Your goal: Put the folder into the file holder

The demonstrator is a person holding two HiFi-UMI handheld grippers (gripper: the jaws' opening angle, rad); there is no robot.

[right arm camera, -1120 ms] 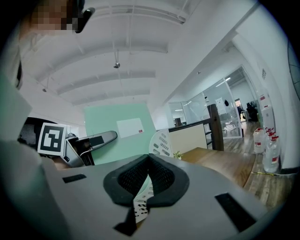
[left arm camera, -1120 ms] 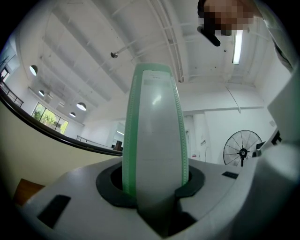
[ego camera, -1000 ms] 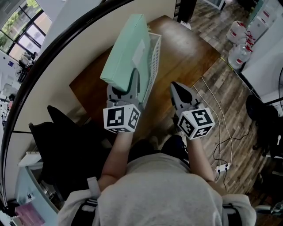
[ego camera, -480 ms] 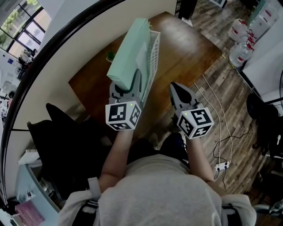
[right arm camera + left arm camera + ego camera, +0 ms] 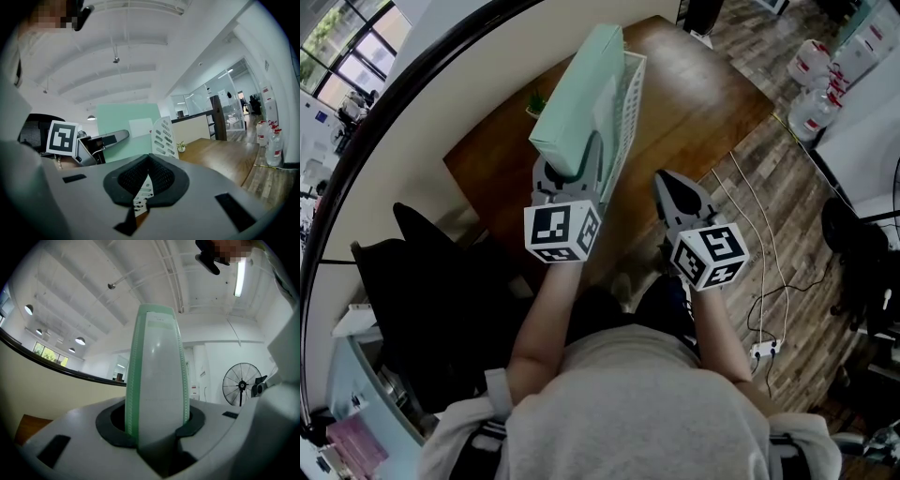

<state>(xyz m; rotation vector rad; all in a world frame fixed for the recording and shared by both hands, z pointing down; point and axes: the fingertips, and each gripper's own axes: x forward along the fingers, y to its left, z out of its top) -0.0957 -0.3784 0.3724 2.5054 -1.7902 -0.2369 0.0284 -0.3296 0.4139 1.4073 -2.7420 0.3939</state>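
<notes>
Clamping the mint-green folder [image 5: 579, 89] at its near end with the left gripper [image 5: 574, 169], with 1 dark pad pressed on each face, seen head-on in the left gripper view. Standing on its long edge, nearly upright, along the left side of the white file holder [image 5: 626, 117] and rising well above that holder's slotted wall. Cannot tell whether resting on the holder's bottom, since the lower edge stays hidden. Sitting with the holder toward the left edge of the brown wooden table [image 5: 703, 103], close to a small potted plant [image 5: 536, 101] on the holder's left.

Hovering to the right of the holder with the right gripper [image 5: 675, 192], closed tip to tip on nothing, apart from both folder and holder. Looking past those 2 closed jaws in the right gripper view to the holder's perforated end.

Lying beyond the table on the plank floor: white cables [image 5: 750, 234] and large water bottles [image 5: 814, 66].
</notes>
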